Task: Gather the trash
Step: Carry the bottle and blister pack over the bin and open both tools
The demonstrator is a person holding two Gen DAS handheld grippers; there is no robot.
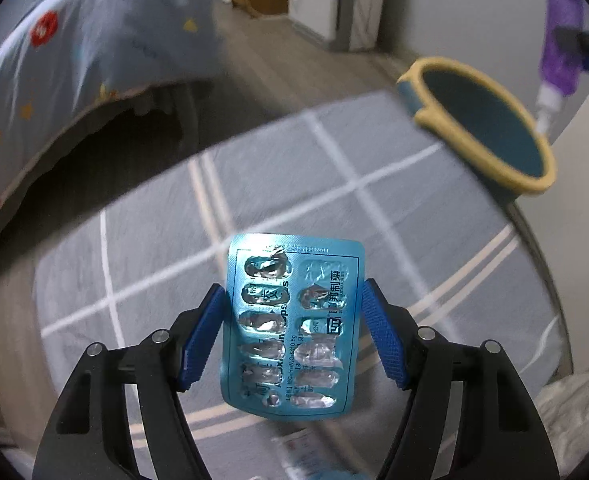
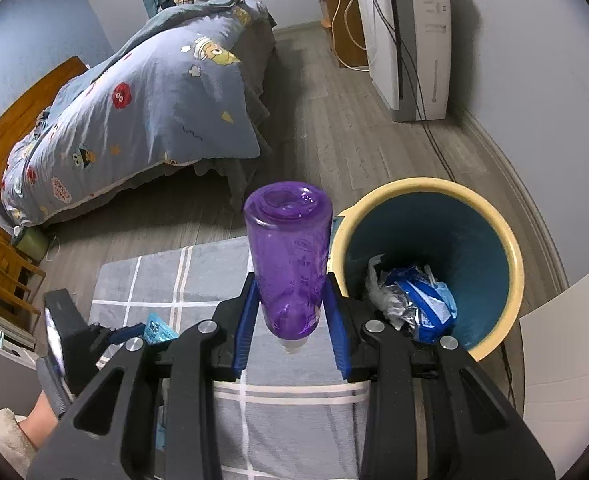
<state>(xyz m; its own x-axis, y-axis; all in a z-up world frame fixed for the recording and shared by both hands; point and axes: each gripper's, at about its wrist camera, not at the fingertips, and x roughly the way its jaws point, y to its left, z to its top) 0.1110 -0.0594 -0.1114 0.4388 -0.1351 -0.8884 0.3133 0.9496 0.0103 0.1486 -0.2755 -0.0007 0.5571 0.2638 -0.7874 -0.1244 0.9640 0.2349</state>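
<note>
1. Your left tongs [image 1: 294, 336] are clenched on an emptied blue pill sheet [image 1: 292, 328], held upright above the grey checked rug [image 1: 142, 248]. Its long edges sit between the blue pads, so the grip looks sound.
2. Your right tongs [image 2: 290, 320] are clenched on a purple bottle [image 2: 288, 264] near its neck end, cap toward you and base pointing away, just left of the bin [image 2: 498, 236].
3. The step in hand, as I judge it, is dropping both pieces into the bin. Bring the bottle over the yellow rim first and let go only when its whole body is inside the rim line, since a long bottle can tip off the edge.
4. Then carry the pill sheet right and far to the bin. It is light and flat, so release it low over the opening or it may flutter out.
5. Only the right view shows the inside of the bin: crumpled blue and silver wrappers [image 2: 414, 304] already lie at the bottom.
6. Only the left view shows the sheet's burst pockets; it shows the bin only as a blurred rim at far right.
</note>
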